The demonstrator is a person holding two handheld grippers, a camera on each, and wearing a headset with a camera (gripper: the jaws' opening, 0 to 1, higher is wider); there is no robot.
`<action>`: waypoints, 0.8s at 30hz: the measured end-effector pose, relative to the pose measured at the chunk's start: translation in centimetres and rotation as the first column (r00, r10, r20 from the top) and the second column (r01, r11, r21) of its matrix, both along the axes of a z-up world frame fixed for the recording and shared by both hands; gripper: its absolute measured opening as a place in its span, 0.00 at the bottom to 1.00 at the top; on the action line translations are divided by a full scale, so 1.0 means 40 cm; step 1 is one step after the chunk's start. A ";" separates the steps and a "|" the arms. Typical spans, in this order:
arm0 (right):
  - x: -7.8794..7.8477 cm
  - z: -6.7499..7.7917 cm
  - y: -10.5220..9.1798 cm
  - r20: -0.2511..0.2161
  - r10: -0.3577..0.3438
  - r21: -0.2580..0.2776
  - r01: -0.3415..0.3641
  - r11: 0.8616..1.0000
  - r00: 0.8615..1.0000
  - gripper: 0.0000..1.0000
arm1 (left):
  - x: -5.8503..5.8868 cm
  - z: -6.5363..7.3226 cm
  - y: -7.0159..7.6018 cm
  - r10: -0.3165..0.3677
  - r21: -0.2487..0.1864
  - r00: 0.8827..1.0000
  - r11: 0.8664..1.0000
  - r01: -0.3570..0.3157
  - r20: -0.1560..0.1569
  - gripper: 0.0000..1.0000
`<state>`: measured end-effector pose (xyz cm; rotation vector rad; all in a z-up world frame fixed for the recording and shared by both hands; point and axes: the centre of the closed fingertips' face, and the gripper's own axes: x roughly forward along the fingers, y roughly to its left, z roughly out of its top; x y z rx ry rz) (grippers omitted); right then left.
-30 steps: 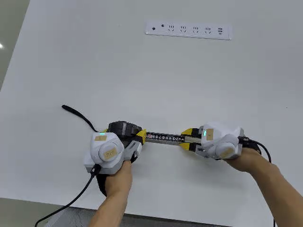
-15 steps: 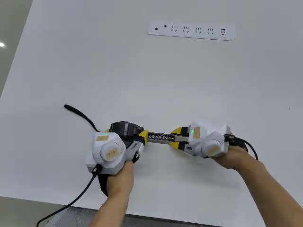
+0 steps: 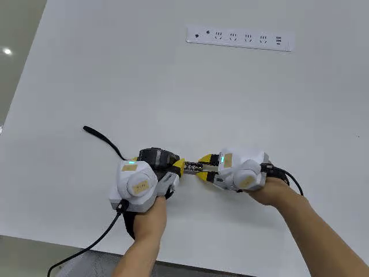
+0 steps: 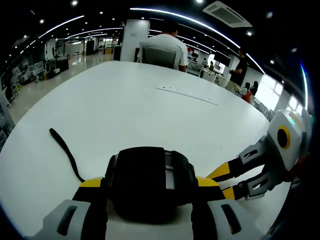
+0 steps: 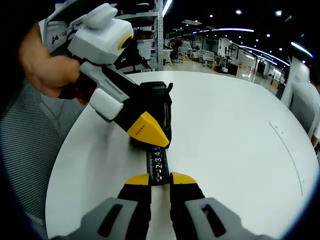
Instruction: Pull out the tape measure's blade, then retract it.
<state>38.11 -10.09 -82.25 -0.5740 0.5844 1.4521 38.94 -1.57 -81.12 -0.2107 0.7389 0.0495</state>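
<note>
Head view — tape measure case (image 3: pixel 154 156) sits on the table (image 3: pixel 173 86), clamped across its sides by your left gripper (image 4: pixel 150 189) — short blade (image 3: pixel 193 168) runs rightward out of it, tip pinched in your right gripper (image 3: pixel 203 168) — both grippers held low, nose to nose — retracting likely means feeding leftward along that line.

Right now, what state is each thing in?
Left gripper: jaws shut on the black tape measure case.
Right gripper: jaws shut on the black numbered blade.
Blade: a short length out of the case.
Black strap: lying slack.
White power strip: nothing plugged in.
</note>
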 end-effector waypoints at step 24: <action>-0.005 0.002 0.095 0.020 0.024 0.055 -0.025 0.998 1.000 0.12 | -0.001 -0.001 0.003 0.010 -0.016 1.000 1.000 -0.010 -0.003 0.66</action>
